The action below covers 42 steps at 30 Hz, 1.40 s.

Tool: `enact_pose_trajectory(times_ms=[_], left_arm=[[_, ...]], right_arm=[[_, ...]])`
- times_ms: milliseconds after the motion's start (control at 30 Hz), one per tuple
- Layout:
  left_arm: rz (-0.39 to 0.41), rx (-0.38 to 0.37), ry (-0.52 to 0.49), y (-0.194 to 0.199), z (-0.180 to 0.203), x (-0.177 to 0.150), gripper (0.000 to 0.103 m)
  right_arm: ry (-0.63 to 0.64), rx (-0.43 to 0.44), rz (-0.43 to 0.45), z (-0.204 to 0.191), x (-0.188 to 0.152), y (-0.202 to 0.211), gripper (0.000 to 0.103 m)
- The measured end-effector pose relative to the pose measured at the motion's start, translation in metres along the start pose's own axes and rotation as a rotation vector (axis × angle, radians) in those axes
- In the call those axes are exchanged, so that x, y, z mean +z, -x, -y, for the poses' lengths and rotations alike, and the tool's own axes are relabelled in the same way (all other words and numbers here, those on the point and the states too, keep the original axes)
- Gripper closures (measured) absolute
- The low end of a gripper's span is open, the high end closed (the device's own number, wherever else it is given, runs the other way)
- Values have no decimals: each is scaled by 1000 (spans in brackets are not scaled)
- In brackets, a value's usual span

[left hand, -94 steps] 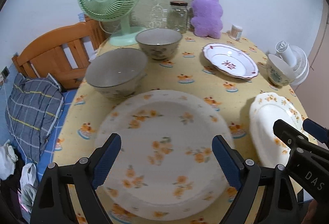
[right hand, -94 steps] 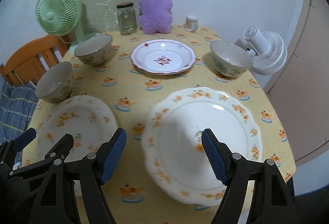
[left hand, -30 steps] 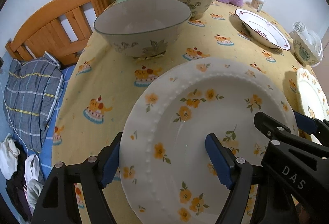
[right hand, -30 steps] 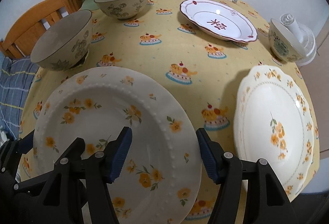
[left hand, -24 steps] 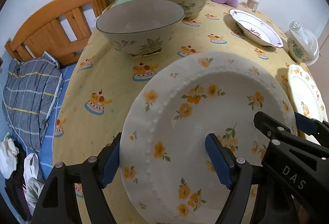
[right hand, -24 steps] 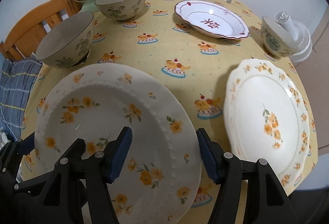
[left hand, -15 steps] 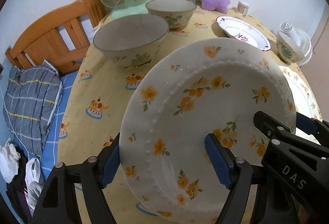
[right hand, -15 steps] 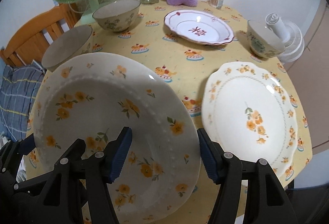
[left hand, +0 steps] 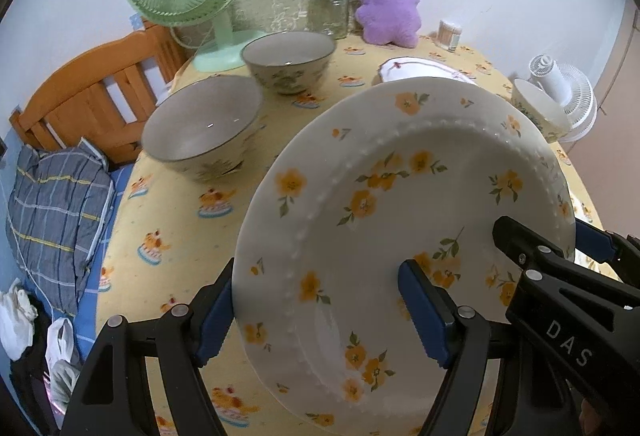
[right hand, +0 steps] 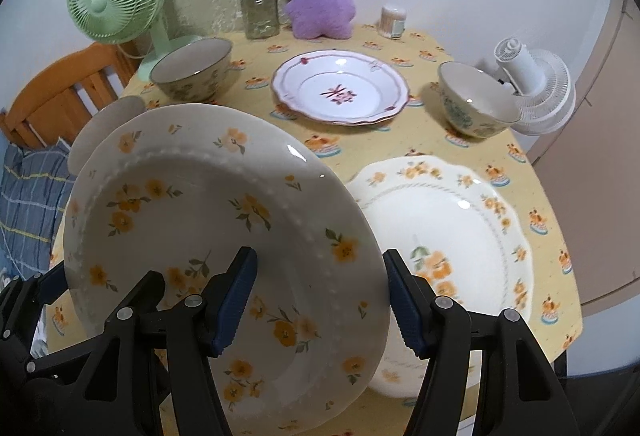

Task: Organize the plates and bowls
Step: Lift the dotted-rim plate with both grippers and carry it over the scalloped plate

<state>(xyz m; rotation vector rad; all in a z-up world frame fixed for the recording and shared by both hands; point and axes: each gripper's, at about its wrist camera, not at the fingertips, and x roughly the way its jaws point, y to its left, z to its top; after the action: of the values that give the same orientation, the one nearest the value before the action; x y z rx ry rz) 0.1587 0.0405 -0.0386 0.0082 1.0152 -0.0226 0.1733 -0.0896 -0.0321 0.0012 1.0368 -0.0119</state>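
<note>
near bowl mostly hidden behind raised plate, red-patterned plate half hidden

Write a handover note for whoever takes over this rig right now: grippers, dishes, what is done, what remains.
Left gripper: jaws clamped on the beaded flower plate, at its left rim.
Right gripper: jaws clamped on the same plate's right rim.
The plate is off the table, tilted.
On the table, all apart: scalloped plate, red-patterned plate, near bowl, far bowl, green-patterned bowl.
Done: one plate lifted; nothing stacked.
Left: probably set it on the scalloped plate, then gather the remaining plate and the bowls.
</note>
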Motion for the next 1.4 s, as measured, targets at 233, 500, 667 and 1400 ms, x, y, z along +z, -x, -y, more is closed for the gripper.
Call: enact_pose_trajectory(times_ms=[233, 500, 667, 1400], left_arm=[[-2, -29, -37, -5, 39, 10, 25], [-10, -64, -87, -10, 88, 17, 25], [-26, -89, -117, -16, 118, 20, 25], [-133, -92, -123, -56, 188, 24, 24]], right_arm=[[-35, -29, -1, 41, 5, -1, 36], [-84, -72, -10, 88, 6, -1, 36], [-118, -96, -22, 118, 5, -2, 36], [-150, -103, -113, 195, 5, -39, 36]])
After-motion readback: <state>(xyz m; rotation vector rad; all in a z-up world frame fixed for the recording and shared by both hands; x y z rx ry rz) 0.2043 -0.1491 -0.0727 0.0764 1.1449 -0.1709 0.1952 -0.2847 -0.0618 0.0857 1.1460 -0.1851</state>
